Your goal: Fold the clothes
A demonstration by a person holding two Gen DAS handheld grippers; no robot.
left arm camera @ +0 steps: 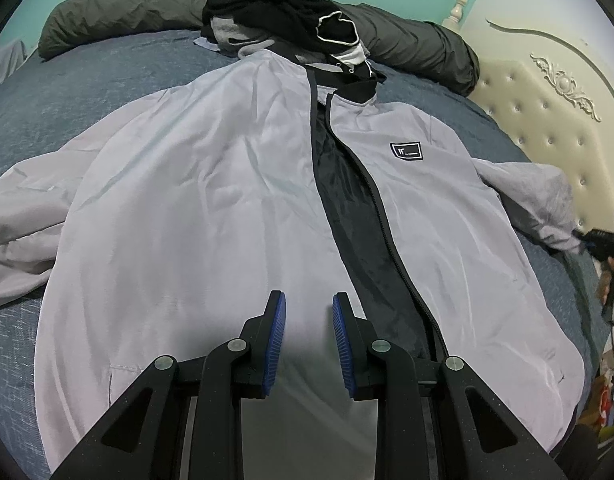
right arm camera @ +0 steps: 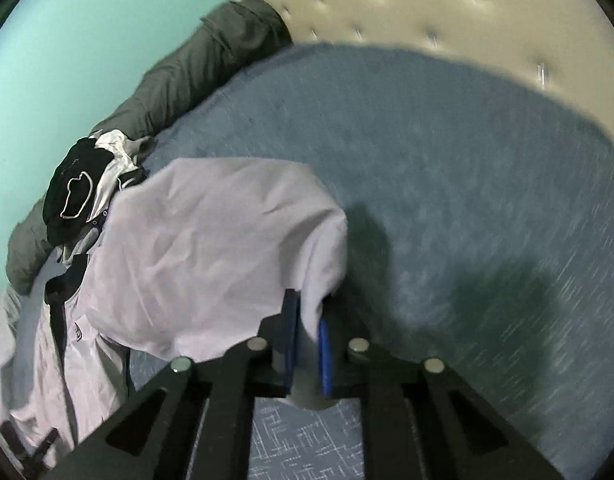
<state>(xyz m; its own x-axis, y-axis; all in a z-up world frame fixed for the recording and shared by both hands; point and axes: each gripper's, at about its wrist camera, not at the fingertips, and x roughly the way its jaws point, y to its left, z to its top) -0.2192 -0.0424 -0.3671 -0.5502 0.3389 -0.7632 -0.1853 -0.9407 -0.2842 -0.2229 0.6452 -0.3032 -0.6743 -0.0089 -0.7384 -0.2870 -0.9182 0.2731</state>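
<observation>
Bedding of blue textured fabric [left arm camera: 107,80] carried the pale grey zip-front jacket [left arm camera: 211,184], spread flat and unzipped. Its sleeve [right arm camera: 227,240], toward three o'clock, was pinched in the right tool [right arm camera: 309,344]; thin slippery cloth could slide free mid-fold. Left tool [left arm camera: 309,312] hovered wide, empty. Dark clothes pile [left arm camera: 279,12] lay at twelve, with a cream tufted headboard [left arm camera: 547,120] and a teal wall [right arm camera: 87,40] beyond.

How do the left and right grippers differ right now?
The left gripper is open with nothing between its blue pads; the right gripper is shut on the jacket sleeve. The left hovers over the jacket lying flat on the bed; the right has the sleeve lifted and draped. Both have black frames and blue pads.
</observation>
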